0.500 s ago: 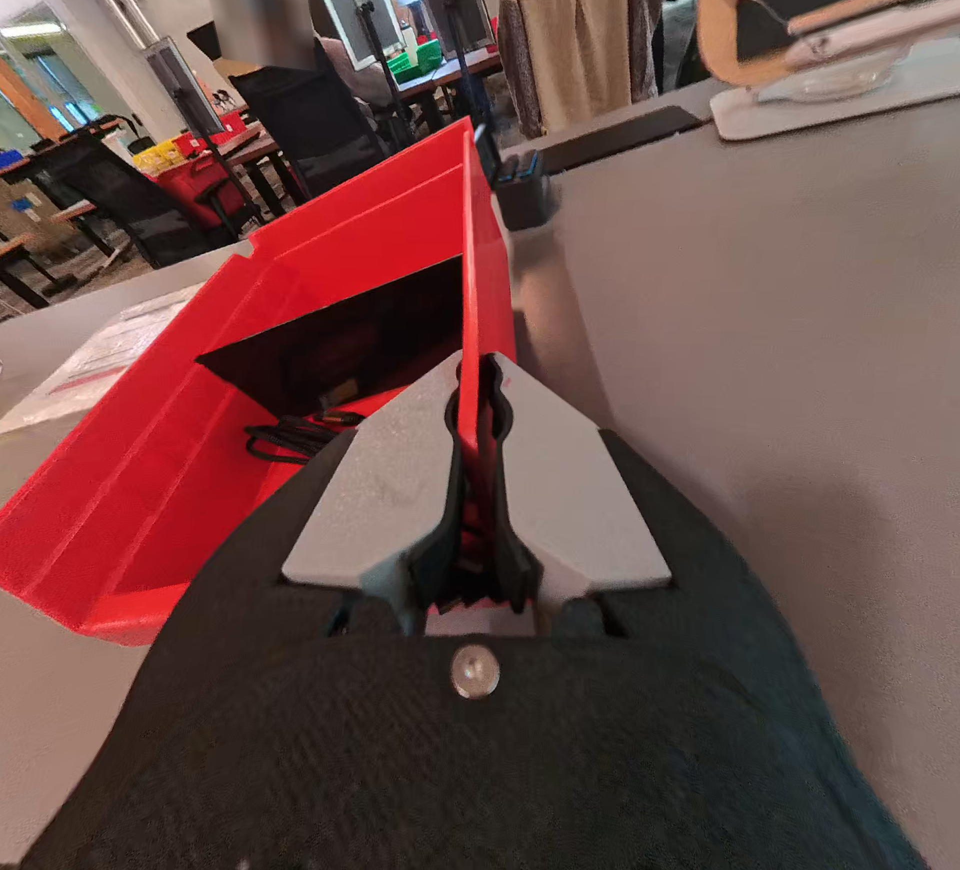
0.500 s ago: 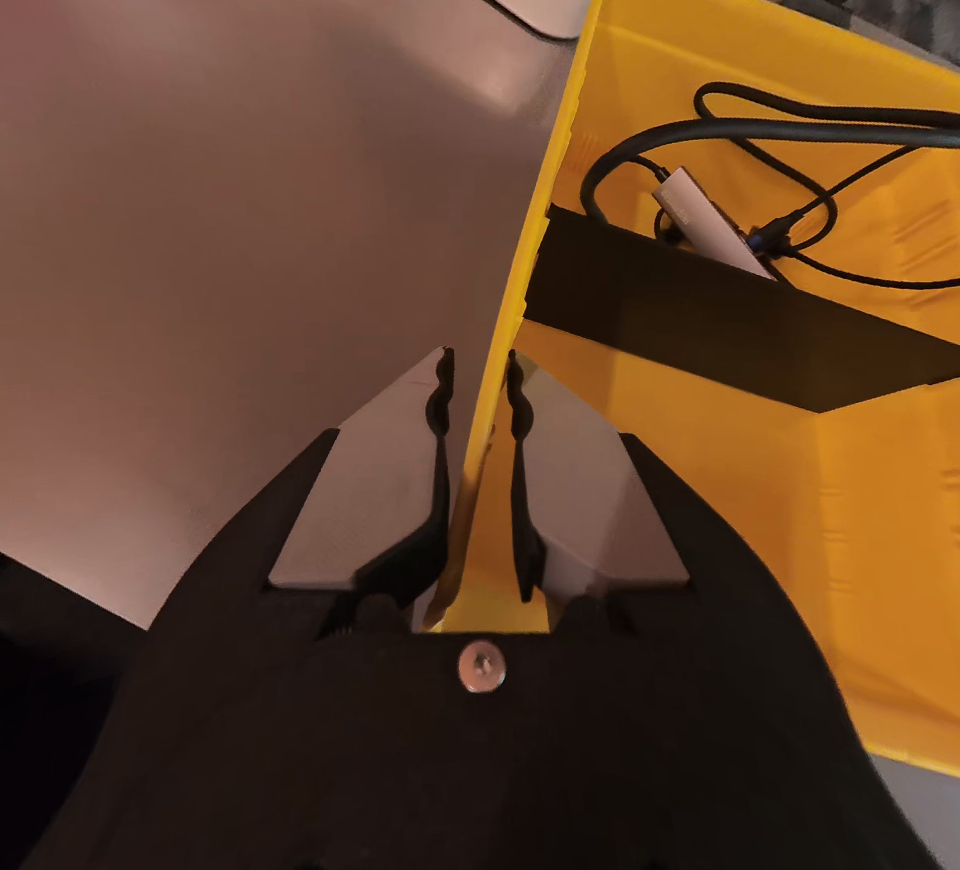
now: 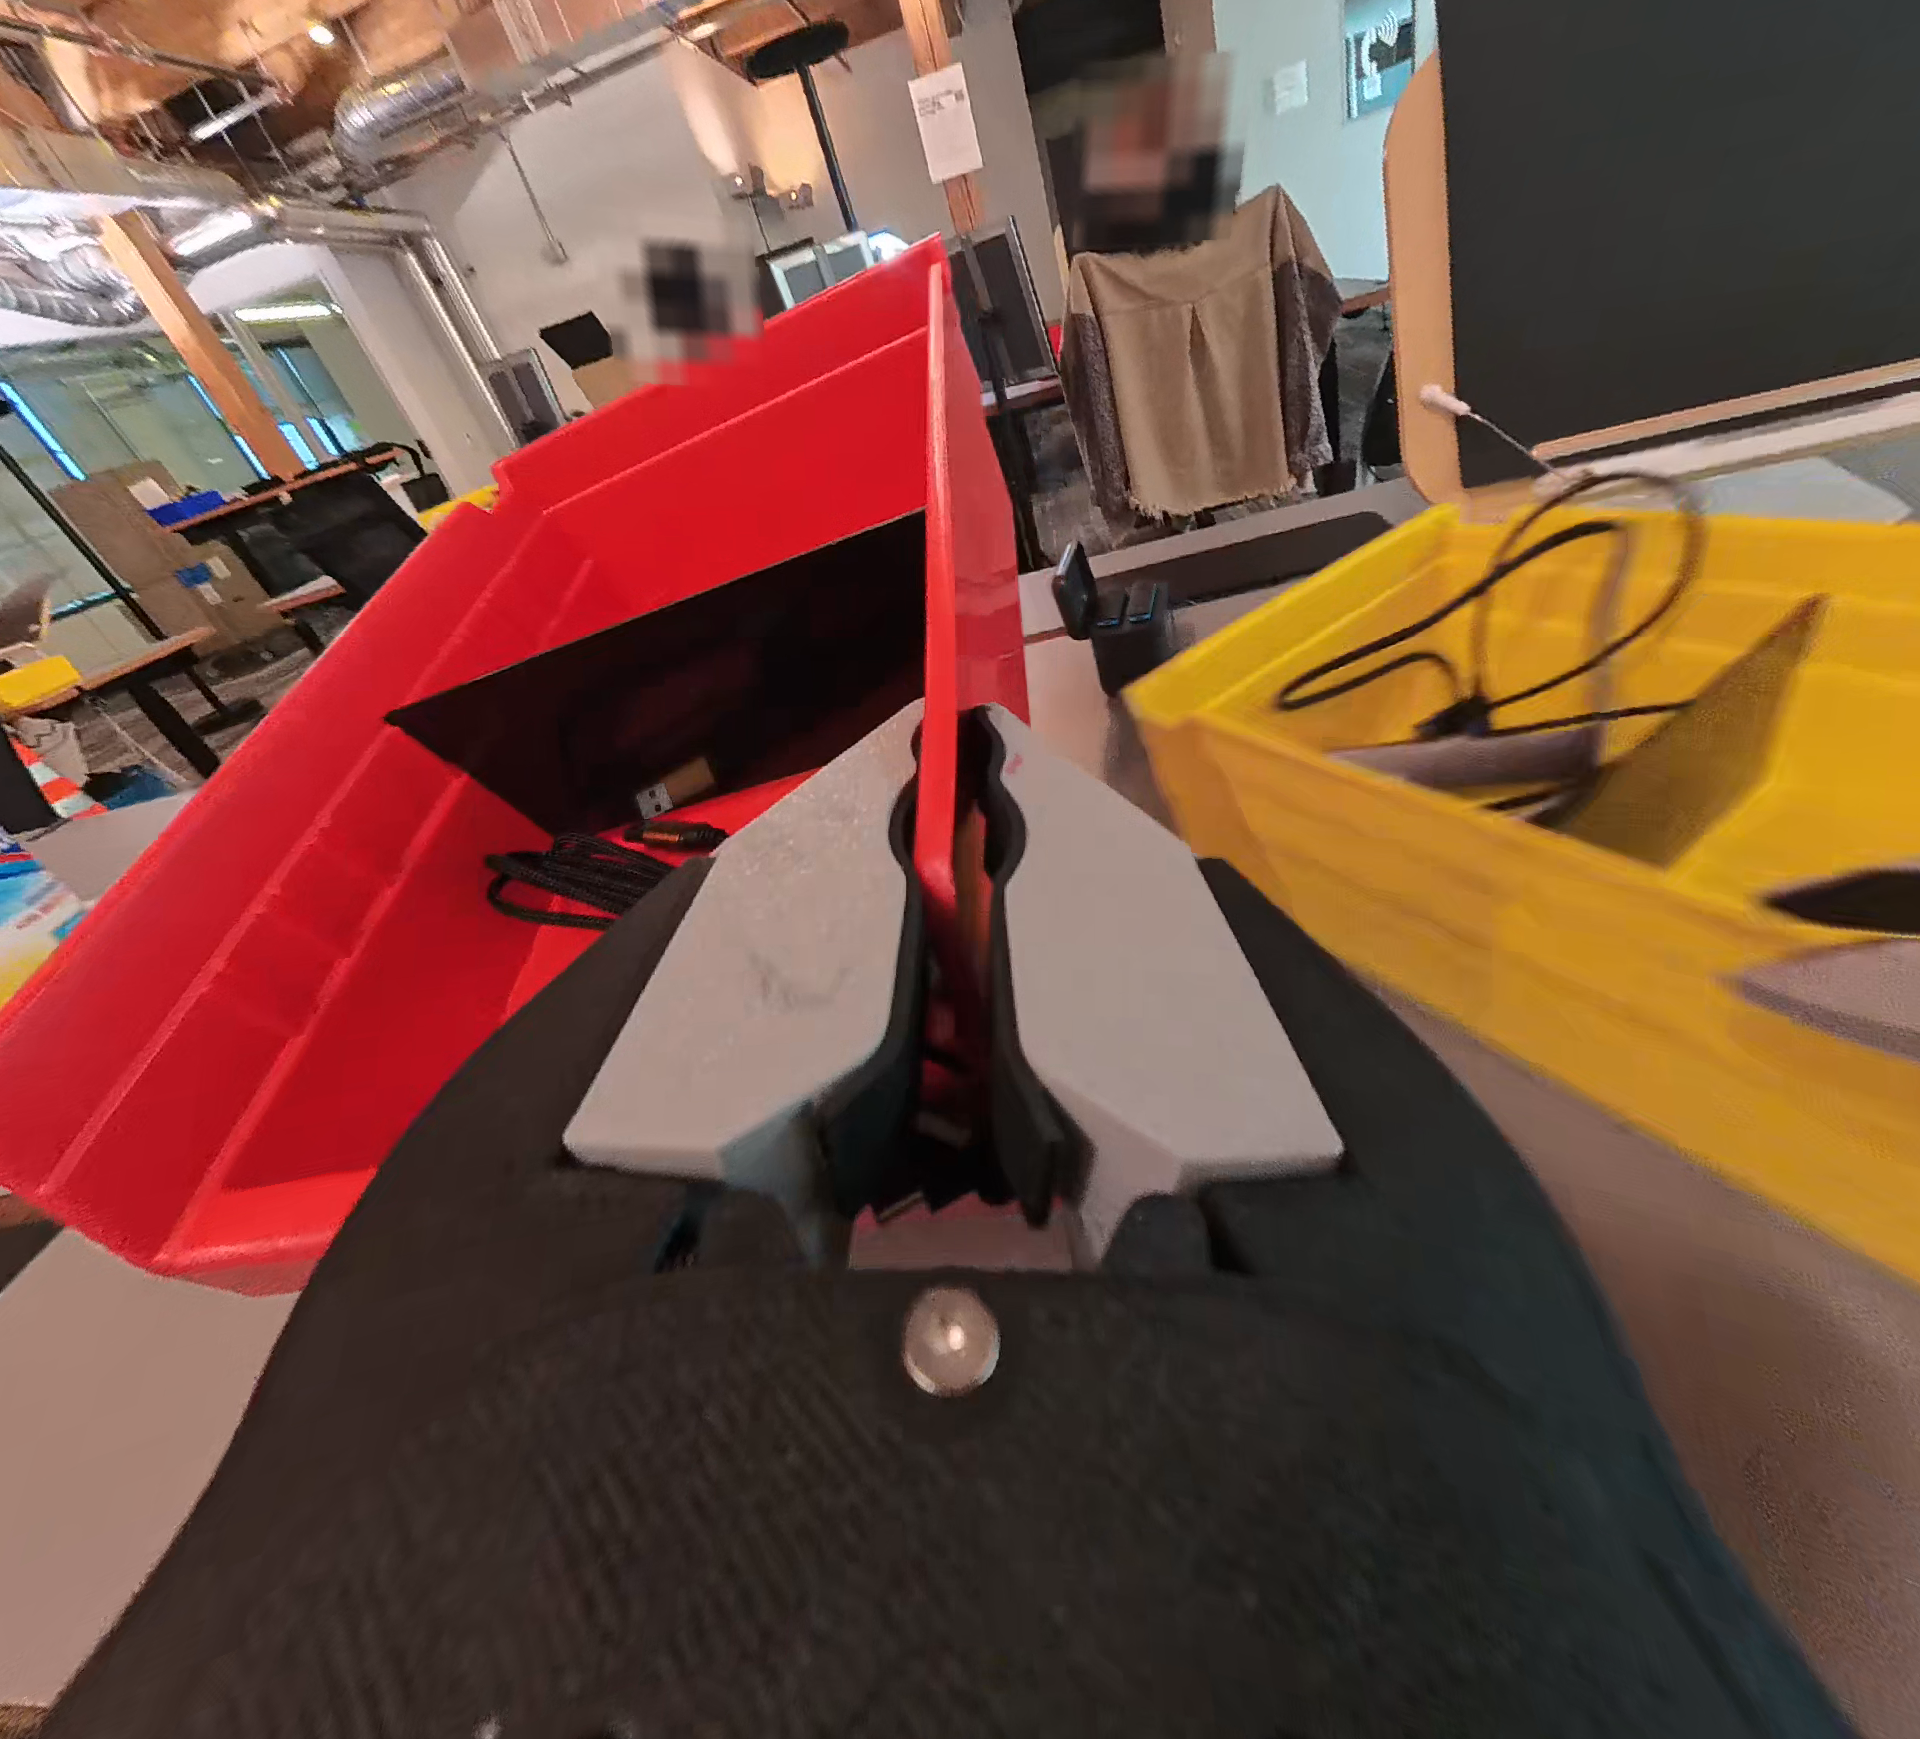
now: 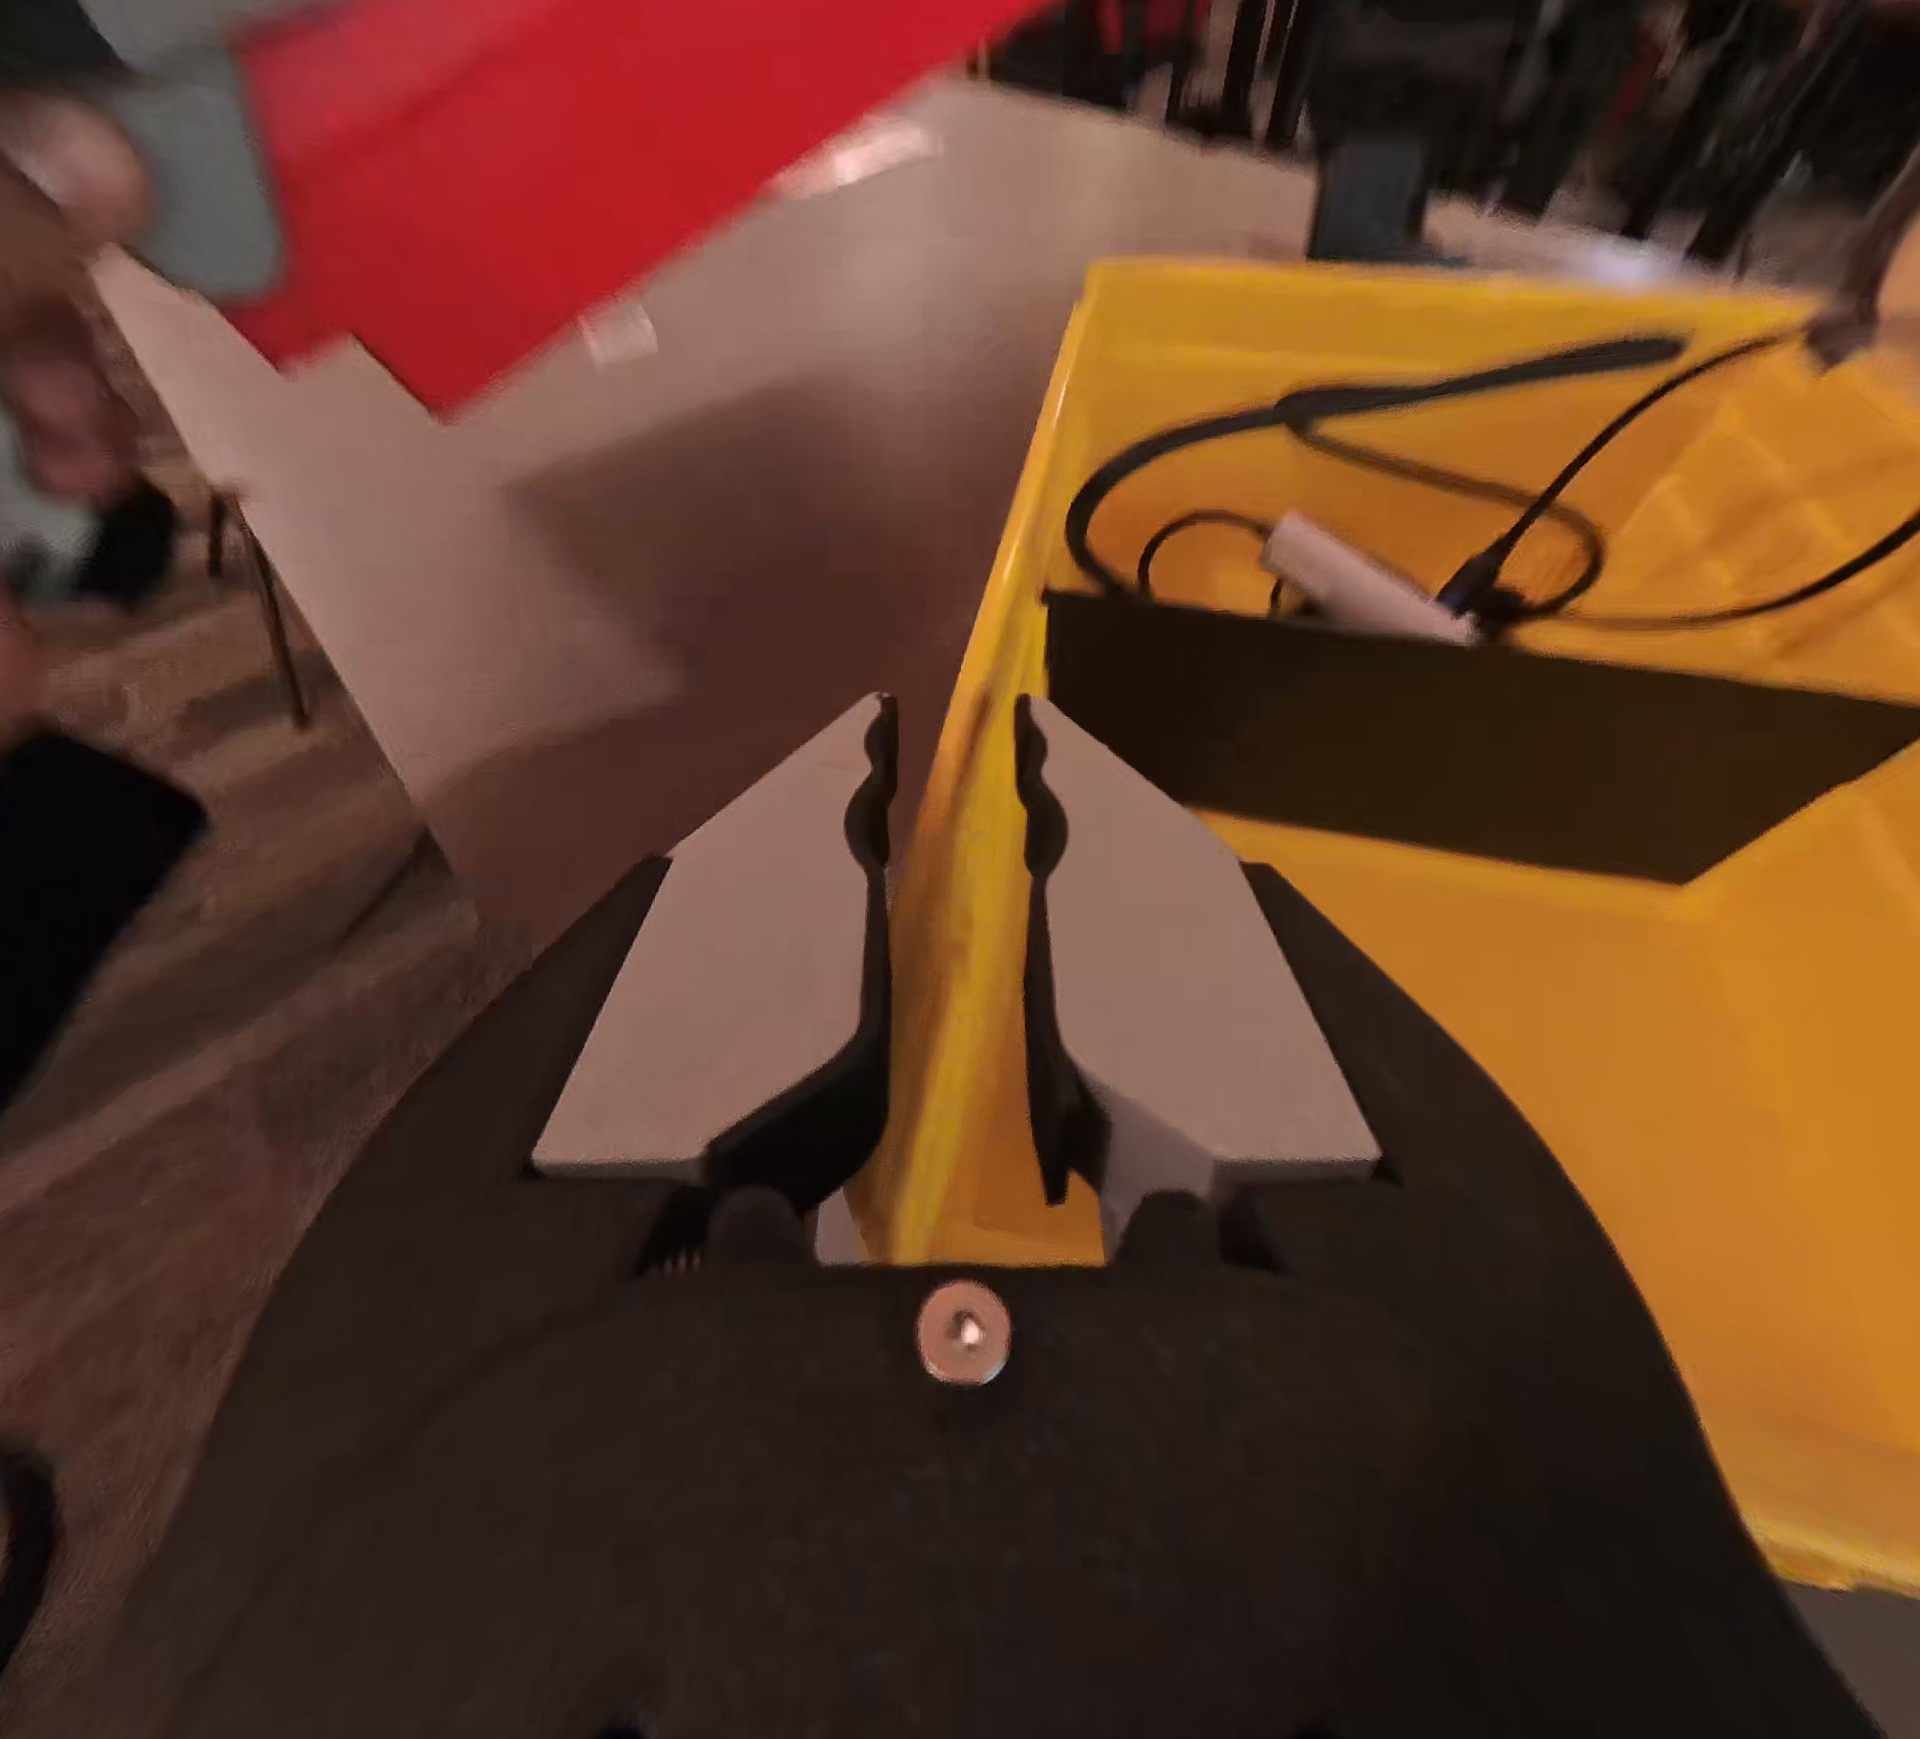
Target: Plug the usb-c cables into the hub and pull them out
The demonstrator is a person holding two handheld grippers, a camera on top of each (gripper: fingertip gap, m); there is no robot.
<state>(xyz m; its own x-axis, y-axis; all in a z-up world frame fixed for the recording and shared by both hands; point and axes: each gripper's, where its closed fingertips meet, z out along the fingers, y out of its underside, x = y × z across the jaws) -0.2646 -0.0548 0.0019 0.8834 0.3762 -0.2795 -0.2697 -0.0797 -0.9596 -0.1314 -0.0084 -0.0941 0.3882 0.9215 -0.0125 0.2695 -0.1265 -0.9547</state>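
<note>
While left gripper (image 3: 951,733) fingers clamp red bin (image 3: 727,484) wall; right gripper (image 4: 951,713) straddles yellow bin (image 4: 1558,1014) wall, unclosed.

No writing is showing clearly enough to be read in either view. In the left wrist view, a white sheet (image 3: 944,120) is hanging on a wooden post (image 3: 914,6) with dark print across its top, too small and blurred to make out. Two more papers are hanging on the far white wall: a small white notice (image 3: 1289,83) and a framed poster (image 3: 1378,32) bearing a light swirl mark, both too faint to read. A printed packet (image 3: 26,910) is lying at the left edge, its marks too blurred. The right wrist view is smeared by motion and is showing no lettering at all.
</note>
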